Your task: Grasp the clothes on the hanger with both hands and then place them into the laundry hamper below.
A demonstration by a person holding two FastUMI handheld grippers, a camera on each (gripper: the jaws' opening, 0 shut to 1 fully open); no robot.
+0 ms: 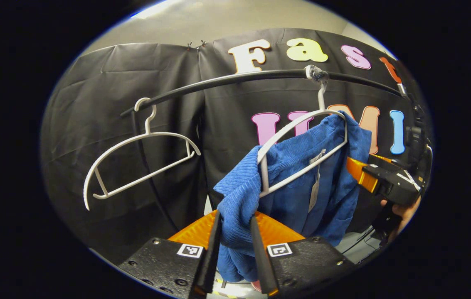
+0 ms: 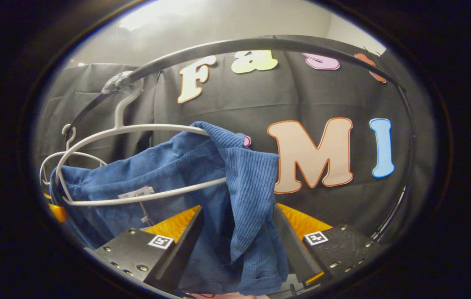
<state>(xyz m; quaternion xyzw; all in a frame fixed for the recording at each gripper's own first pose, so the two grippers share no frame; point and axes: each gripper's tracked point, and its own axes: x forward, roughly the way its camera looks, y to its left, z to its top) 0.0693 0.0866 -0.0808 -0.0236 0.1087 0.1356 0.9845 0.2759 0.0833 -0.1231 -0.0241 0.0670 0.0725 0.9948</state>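
Hanging garment: I see a blue ribbed garment (image 1: 293,182) draped on a white hanger (image 1: 302,145), slipped partly off so that one shoulder hangs down at the hanger's end.
Rail: the hanger's hook sits on a black curved rail (image 1: 235,79), with a wad of clear tape where hook meets rail.
Left gripper: my left gripper (image 1: 235,245) shows at the bottom of the left gripper view, its two fingers (image 1: 212,249) drawn close together with the drooping blue shoulder fold between them; both fingers press on the cloth from either side.
Right gripper: my right gripper (image 2: 239,245) shows at the bottom of the right gripper view, its fingers (image 2: 185,241) standing fairly wide, with the other hanging end of the garment between them. The cloth fills the gap, but I cannot tell whether both fingers press on it.
Right gripper from afar: in the left gripper view it (image 1: 385,178) is at the far edge of the garment, with part of a hand (image 1: 403,209) under it.
Empty hanger: a second white hanger (image 1: 139,162) hangs bare on the same rail, well apart from the loaded one.
Tag: a pale label (image 1: 315,182) dangles inside the garment, near the loaded hanger's lower bar.
Backdrop: black cloth wall (image 1: 106,108) behind the rail.
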